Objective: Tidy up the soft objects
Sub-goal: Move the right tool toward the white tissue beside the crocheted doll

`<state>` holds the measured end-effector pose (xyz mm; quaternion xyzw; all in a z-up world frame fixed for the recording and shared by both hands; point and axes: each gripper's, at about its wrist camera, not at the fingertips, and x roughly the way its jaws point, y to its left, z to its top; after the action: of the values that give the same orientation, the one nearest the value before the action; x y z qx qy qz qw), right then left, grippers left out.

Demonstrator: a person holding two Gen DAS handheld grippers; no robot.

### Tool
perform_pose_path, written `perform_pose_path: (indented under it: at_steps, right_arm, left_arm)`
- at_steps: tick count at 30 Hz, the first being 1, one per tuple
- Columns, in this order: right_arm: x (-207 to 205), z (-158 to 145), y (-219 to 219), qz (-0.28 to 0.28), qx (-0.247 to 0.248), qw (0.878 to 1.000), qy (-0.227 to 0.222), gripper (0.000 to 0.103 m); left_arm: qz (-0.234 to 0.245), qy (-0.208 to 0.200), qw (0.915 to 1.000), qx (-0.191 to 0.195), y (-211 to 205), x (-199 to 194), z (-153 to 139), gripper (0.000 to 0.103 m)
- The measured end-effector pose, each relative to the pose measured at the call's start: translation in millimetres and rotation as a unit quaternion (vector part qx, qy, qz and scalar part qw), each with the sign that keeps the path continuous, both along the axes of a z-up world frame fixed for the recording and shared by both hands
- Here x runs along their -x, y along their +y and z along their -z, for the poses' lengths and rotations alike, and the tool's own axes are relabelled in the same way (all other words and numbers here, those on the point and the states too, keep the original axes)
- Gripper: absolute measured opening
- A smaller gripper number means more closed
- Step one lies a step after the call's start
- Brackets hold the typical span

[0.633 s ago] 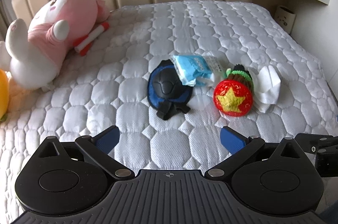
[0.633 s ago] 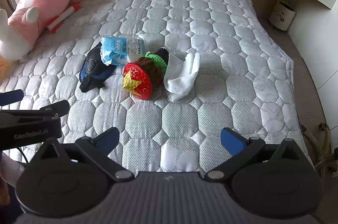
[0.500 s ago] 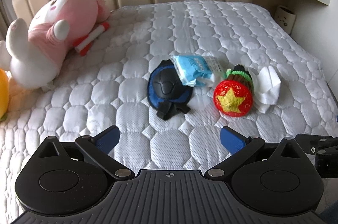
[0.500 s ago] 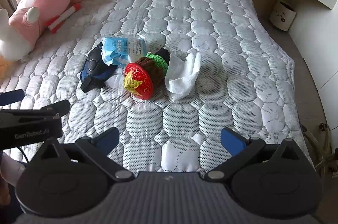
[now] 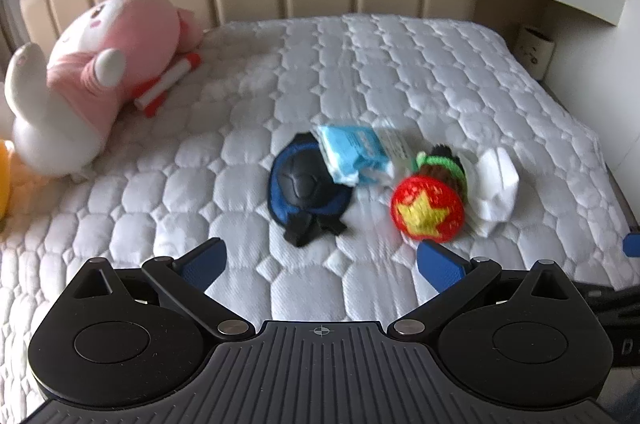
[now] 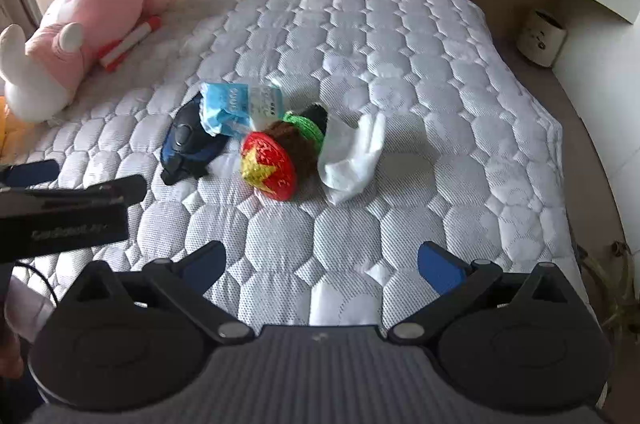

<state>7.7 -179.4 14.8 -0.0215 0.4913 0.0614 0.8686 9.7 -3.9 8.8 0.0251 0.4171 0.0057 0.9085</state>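
Soft stuff (knee pad, wipes pack, knitted toy, white cloth) sits mid-bed; both hand-held grippers have crept closer, jaws apart, nothing grabbed yet.

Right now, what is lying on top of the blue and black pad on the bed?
The light blue tissue pack overlaps the far edge of the blue and black pad. The part of the pad beneath the pack is covered, so anything there cannot be seen.
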Motion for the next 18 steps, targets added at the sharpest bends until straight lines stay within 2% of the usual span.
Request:
perform_pose_path:
  at_steps: [5,18]
  right_arm:
    - [-8.6,7.7,-0.1,-0.007,0.010,1.000,-0.004,0.103]
    - [-36.7,37.1,-20.8,0.006,-0.015,1.000,0.002,0.103]
  left_arm:
    - [0.008,-0.011,0.9998,-0.014,-0.7,5.8,0.2,0.103]
    - [0.035,0.008,0.9990,-0.026,-7.6,-28.9,14.5,0.103]
